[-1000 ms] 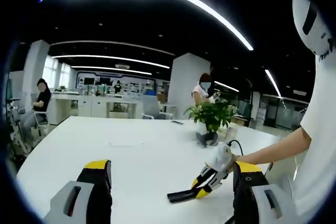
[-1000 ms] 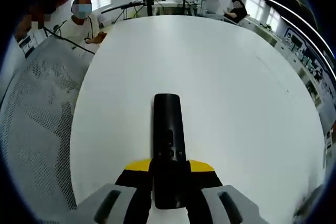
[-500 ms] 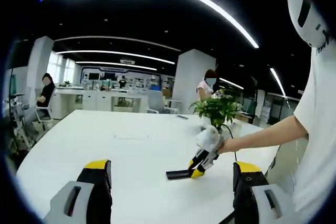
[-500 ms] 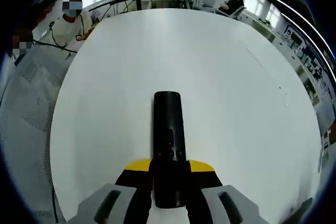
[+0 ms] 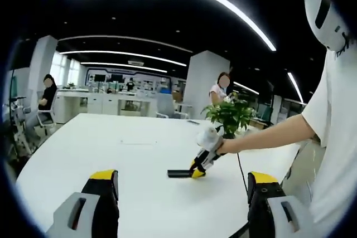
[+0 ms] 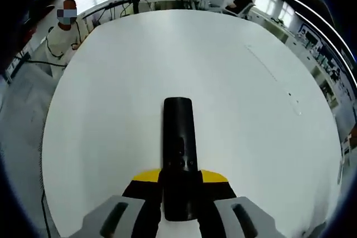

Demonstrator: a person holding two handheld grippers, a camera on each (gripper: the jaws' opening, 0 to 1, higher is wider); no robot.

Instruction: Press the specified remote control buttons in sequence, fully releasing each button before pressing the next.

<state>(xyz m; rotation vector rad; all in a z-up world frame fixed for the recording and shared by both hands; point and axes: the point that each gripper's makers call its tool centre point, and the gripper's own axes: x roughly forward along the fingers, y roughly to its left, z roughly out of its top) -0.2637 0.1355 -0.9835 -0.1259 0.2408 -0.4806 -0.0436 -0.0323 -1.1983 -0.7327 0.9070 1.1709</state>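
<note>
The broad, smooth white table [image 6: 234, 82] curves away with open room on every side of the slim black remote control [image 6: 179, 154], which juts forward clenched between the right gripper [image 6: 179, 185] jaws, its near end hidden by them. In the left gripper view, the left gripper [image 5: 181, 193] stands released with jaws wide apart, and the far right gripper [image 5: 199, 166] holds the remote control [image 5: 179, 173] low over the table [image 5: 111, 149] beside a leafy potted plant [image 5: 230, 116].

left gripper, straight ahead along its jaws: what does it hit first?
Probably the white table. The left gripper has its jaws wide apart and bare tabletop between them. The right gripper, holding the black remote, sits further ahead, slightly right of centre; depth is unclear, so it might lie close to that line.
</note>
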